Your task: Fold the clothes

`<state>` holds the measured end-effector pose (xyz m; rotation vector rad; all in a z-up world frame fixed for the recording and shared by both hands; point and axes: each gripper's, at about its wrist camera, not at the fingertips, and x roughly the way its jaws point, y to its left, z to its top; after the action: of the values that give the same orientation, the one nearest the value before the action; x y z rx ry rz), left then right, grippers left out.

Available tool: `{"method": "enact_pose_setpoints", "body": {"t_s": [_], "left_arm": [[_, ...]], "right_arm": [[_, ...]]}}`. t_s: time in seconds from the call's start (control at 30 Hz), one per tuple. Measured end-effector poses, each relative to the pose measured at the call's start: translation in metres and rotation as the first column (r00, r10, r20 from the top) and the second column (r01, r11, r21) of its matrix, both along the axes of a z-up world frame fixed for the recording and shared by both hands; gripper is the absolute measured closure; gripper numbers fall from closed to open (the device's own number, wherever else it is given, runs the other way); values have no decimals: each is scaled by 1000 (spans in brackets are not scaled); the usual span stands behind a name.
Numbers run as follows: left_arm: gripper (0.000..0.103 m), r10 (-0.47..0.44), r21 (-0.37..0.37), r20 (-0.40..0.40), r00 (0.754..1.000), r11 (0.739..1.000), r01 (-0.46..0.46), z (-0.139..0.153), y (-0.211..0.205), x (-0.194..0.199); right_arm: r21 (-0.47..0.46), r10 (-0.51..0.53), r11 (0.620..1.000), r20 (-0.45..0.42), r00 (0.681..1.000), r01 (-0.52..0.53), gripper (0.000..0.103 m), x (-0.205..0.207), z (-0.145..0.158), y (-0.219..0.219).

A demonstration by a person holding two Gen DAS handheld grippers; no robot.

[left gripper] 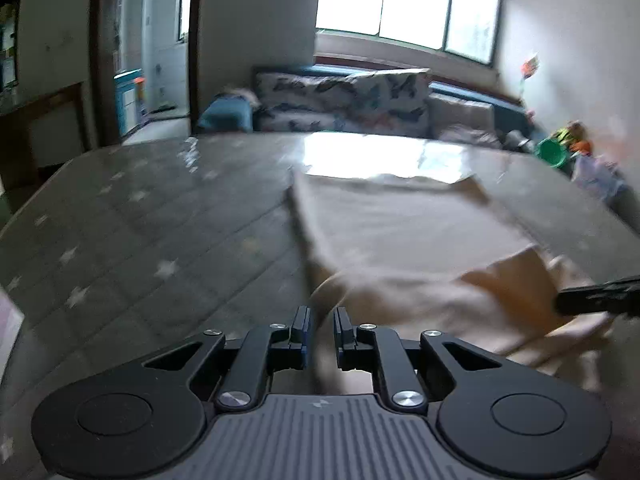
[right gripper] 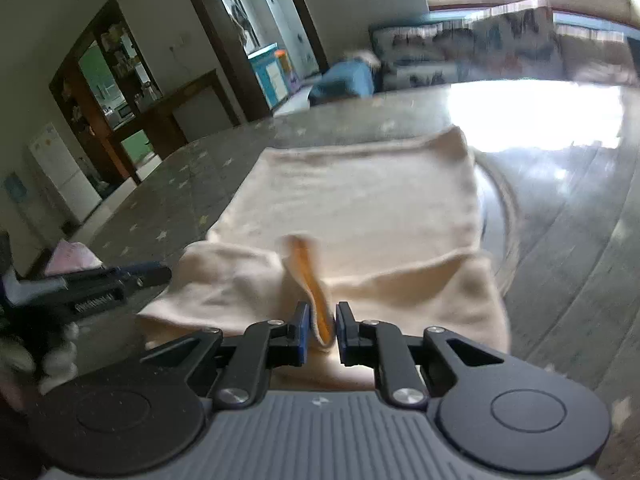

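Fold in progress on the grey star-patterned mattress point(left gripper: 120, 220). The cream knitted garment with an orange inner lining point(right gripper: 360, 200) lay spread across the bed, its far part flat and squared, its near part raised and rumpled. My right tongs point(right gripper: 321, 322) stood narrow and pinched a near edge of the cloth, the orange lining showing between the fingers point(right gripper: 303, 328). My left tongs point(left gripper: 321, 330) were also narrow; cloth appeared to run between the jaws, though blur made the grip less certain. Both sets of tongs worked the near hem, well apart from the far edge. I judged the task roughly midway: the garment had been laid out and a near flap gathered, but it remained to be carried over, laid down and smoothed. A patterned sofa point(left gripper: 340, 100) stood beyond the bed.
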<state>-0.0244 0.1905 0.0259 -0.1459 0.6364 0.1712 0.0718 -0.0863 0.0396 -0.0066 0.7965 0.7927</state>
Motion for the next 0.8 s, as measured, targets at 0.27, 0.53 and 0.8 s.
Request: {"method": "enact_pose_setpoints", "body": {"t_s": [0.27, 0.53, 0.8], "left_arm": [[88, -57, 7, -45, 997, 998, 57, -12, -13, 35], [83, 7, 39, -41, 999, 999, -5, -8, 1, 21], [81, -54, 107, -39, 998, 993, 58, -4, -12, 19]], "right_arm": [[-101, 96, 992, 184, 978, -78, 75, -16, 1, 26], [-123, 104, 988, 115, 988, -90, 75, -1, -22, 24], [-131, 103, 988, 119, 988, -87, 74, 2, -28, 26]]}}
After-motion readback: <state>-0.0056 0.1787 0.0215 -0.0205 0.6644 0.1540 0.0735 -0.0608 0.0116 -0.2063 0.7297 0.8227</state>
